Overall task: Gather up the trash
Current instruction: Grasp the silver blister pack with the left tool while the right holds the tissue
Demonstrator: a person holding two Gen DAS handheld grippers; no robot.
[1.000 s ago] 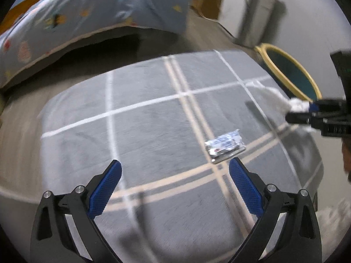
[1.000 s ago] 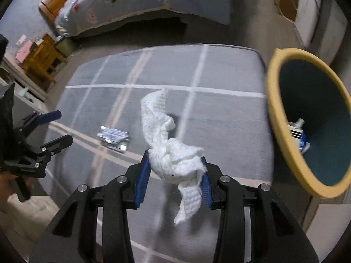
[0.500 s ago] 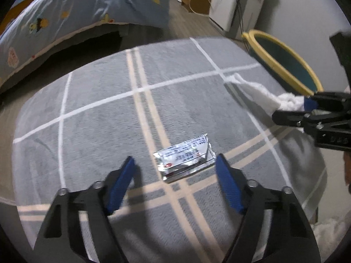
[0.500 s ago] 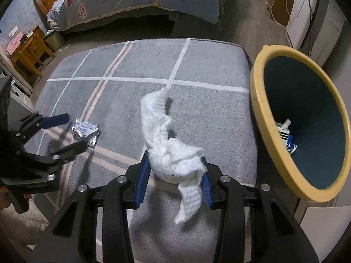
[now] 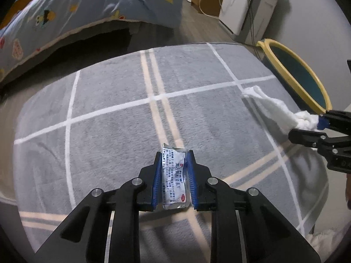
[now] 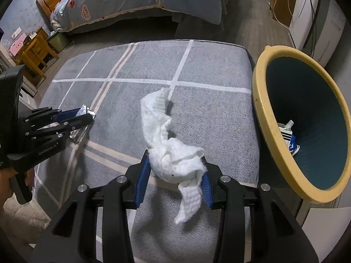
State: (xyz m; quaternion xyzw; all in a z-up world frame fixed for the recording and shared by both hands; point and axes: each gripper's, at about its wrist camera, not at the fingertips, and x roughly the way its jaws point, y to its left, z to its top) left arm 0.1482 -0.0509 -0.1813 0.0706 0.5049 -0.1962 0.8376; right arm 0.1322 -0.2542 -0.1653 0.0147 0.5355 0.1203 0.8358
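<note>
My left gripper (image 5: 173,164) is shut on a silver foil packet (image 5: 173,179) with printed text, low over the grey rug (image 5: 109,114); it also shows in the right wrist view (image 6: 87,115). My right gripper (image 6: 175,166) is shut on a crumpled white tissue (image 6: 173,153), whose long tail trails forward over the rug. The tissue also shows in the left wrist view (image 5: 276,111) at the right. A yellow-rimmed bin (image 6: 263,118) with a dark teal inside stands just right of my right gripper, with some trash at its bottom.
A bed with a blue patterned quilt (image 5: 87,6) lies beyond the rug. A white appliance with cables (image 5: 248,4) stands at the far right wall. Small wooden furniture (image 6: 33,52) stands at the far left. The rug (image 6: 208,65) has white and beige lines.
My left gripper moved onto the foil packet and shut on it. My right gripper kept hold of the tissue and shifted closer to the bin.
</note>
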